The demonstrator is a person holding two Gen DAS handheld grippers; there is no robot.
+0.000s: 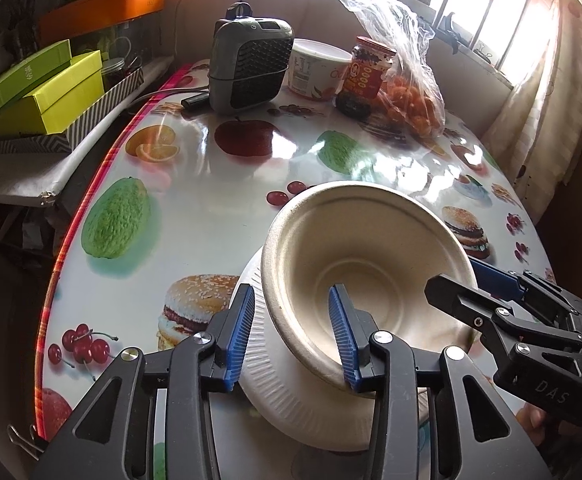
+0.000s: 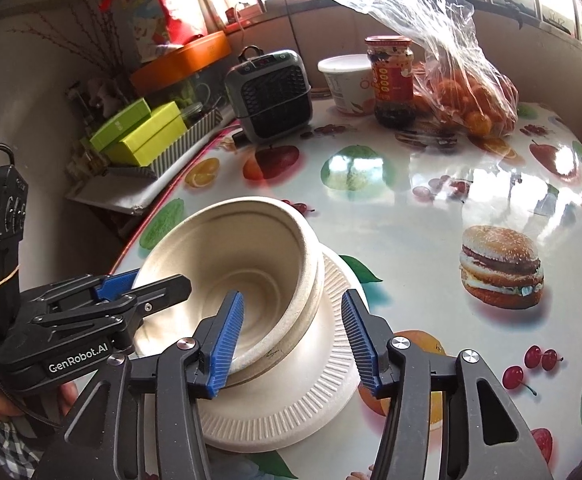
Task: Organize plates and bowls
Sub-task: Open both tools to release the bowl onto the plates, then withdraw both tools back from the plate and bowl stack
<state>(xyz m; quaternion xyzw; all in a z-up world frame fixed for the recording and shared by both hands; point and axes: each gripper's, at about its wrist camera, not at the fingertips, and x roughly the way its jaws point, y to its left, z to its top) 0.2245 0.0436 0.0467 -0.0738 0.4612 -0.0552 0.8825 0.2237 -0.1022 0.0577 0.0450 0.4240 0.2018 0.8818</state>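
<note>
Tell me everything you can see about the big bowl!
The bowl is beige and looks like pressed paper pulp, with a thick rolled rim and faint rings inside. It is empty. It sits tilted on a white ridged paper plate, on the fruit-printed table. The left gripper and the right gripper each straddle its rim, one blue pad inside, jaws open.

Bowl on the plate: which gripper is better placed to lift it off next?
Probably either. Left gripper and right gripper each straddle an opposite side of the bowl rim, jaws open, pads not pressing. The bowl sits tilted on the plate.
</note>
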